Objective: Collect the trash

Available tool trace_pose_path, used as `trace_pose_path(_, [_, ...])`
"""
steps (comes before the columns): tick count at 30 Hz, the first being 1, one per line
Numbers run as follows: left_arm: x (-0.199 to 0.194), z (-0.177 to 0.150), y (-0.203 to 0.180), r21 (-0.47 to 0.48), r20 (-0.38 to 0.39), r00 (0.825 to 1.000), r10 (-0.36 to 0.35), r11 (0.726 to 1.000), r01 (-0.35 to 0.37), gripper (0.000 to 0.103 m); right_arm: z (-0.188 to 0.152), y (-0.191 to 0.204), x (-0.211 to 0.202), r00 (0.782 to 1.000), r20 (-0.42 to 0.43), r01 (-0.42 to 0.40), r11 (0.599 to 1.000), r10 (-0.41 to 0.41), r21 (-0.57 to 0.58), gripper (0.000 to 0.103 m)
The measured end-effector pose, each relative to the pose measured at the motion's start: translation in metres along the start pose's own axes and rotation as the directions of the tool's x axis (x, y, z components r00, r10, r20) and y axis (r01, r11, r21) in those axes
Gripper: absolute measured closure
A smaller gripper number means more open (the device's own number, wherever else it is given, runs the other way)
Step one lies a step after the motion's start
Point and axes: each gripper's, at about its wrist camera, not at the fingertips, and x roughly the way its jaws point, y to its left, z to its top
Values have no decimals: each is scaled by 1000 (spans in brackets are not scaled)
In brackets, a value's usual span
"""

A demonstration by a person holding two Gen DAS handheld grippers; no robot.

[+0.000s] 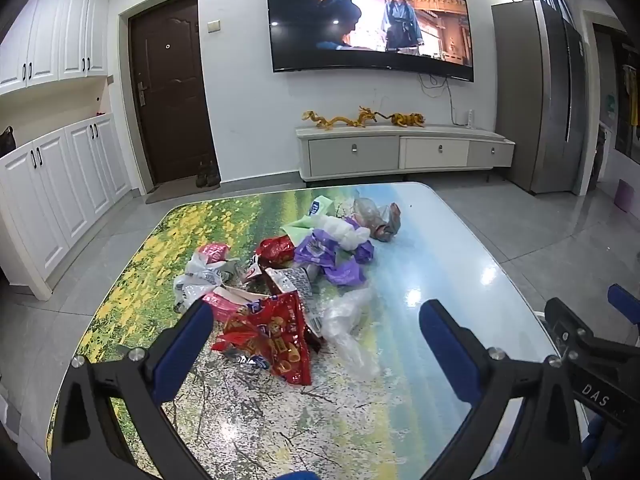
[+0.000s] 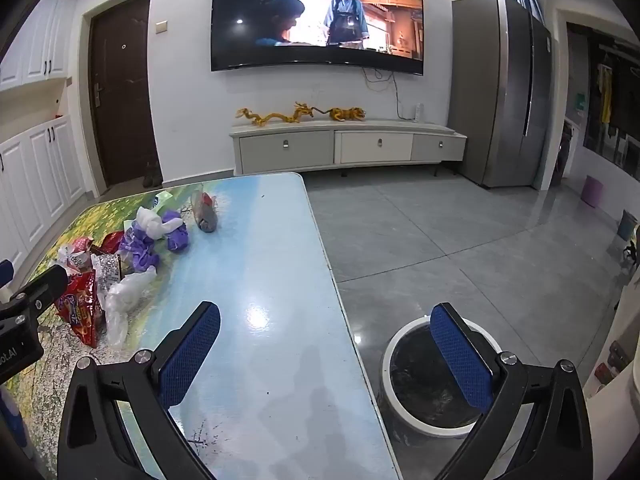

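Observation:
A heap of trash lies on the picture-print table [image 1: 420, 264]: a red snack bag [image 1: 268, 340] nearest, a clear plastic bag [image 1: 344, 320], purple wrappers [image 1: 328, 256], a white bag [image 1: 196, 276] and a grey-red wrapper [image 1: 384, 220] at the far end. My left gripper [image 1: 316, 336] is open and empty, just short of the red snack bag. My right gripper [image 2: 326, 344] is open and empty over the table's right edge [image 2: 344, 312]. A white-rimmed trash bin [image 2: 424, 376] lined in black stands on the floor beside the table. The heap also shows in the right wrist view [image 2: 120, 264].
Grey tiled floor [image 2: 460, 240] lies right of the table. A TV [image 1: 368, 20] hangs on the far wall above a low cabinet [image 1: 404, 148]. A grey fridge [image 2: 500, 92] stands at right, white cupboards [image 1: 60, 184] and a brown door [image 1: 168, 88] at left.

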Motion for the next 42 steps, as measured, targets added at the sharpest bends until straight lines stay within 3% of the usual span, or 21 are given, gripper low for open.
trace_pose_path(10, [0, 1, 2, -7, -2, 1000, -6, 1000, 6, 0, 2, -10, 0, 1000, 10, 10, 999, -10, -42, 0])
trace_pose_path(11, [0, 1, 2, -8, -3, 1000, -6, 1000, 6, 0, -2, -3, -1, 999, 7, 47, 999, -47, -22, 0])
trace_pose_path(25, [6, -1, -7, -9, -6, 1000, -13, 1000, 13, 0, 3, -11, -6, 992, 41, 118, 993, -118, -21, 0])
trace_pose_path(42, [2, 2, -5, -37, 0, 1000, -12, 999, 12, 0, 6, -21, -13, 988, 71, 134, 991, -134, 3, 0])
